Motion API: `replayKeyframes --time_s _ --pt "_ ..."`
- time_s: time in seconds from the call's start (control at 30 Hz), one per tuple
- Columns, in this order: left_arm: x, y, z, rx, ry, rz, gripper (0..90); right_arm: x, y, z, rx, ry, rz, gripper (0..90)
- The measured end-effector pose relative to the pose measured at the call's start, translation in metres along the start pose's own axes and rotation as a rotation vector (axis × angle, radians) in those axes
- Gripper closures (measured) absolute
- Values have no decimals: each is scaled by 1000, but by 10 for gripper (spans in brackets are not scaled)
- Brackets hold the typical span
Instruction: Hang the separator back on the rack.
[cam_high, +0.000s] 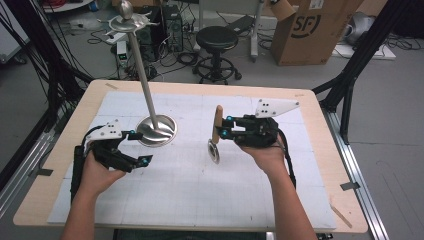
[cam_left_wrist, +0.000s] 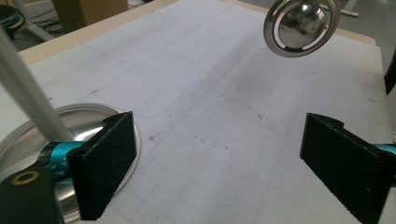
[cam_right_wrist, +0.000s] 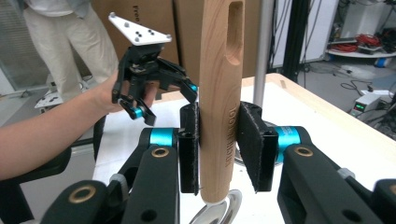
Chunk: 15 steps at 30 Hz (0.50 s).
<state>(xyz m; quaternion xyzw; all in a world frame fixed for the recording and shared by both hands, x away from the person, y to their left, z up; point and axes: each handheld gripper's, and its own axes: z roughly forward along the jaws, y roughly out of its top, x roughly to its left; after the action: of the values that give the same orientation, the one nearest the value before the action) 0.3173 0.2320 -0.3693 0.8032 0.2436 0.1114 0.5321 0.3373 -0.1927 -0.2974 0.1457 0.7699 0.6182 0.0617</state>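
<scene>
the left gripper (cam_high: 136, 147) sits just left of the metal stand (cam_high: 156, 130), its jaws released and bare, nothing between the black ribbed pads (cam_left_wrist: 105, 165); the left gripper view shows them wide apart over the gridded white mat (cam_high: 180, 185), one pad near the rim of the stand's round base. that stand is the landmark here: a shiny dished base, a slim pale pole rising tilted in the high view, and a ball-topped crown with short arms for hanging things. to the right of the stand the pizza cutter (cam_high: 215, 135) hangs upright above the surface, its smooth pale wooden handle (cam_right_wrist: 219, 107) clenched between the right gripper's (cam_high: 227, 127) jaws, its round steel wheel (cam_left_wrist: 299, 25) at the bottom, clear of the mat. the handle has a long slot near its top, seemingly for hanging. by my judgement the step in hand is carrying the cutter over to hang it on the stand; the next move calls for raising it to the crown and lining the slot up with one arm, while the free left gripper could steady the pole.
</scene>
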Motion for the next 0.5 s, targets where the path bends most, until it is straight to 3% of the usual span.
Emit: replayKeyframes --time_s 0.2,0.5 --pt "2 -1 -9 -32 8 8 57 -7 -1 -3 5 -22 16 705" --pt "2 0 -5 -31 0 19 57 -13 2 -2 8 -43 30 704"
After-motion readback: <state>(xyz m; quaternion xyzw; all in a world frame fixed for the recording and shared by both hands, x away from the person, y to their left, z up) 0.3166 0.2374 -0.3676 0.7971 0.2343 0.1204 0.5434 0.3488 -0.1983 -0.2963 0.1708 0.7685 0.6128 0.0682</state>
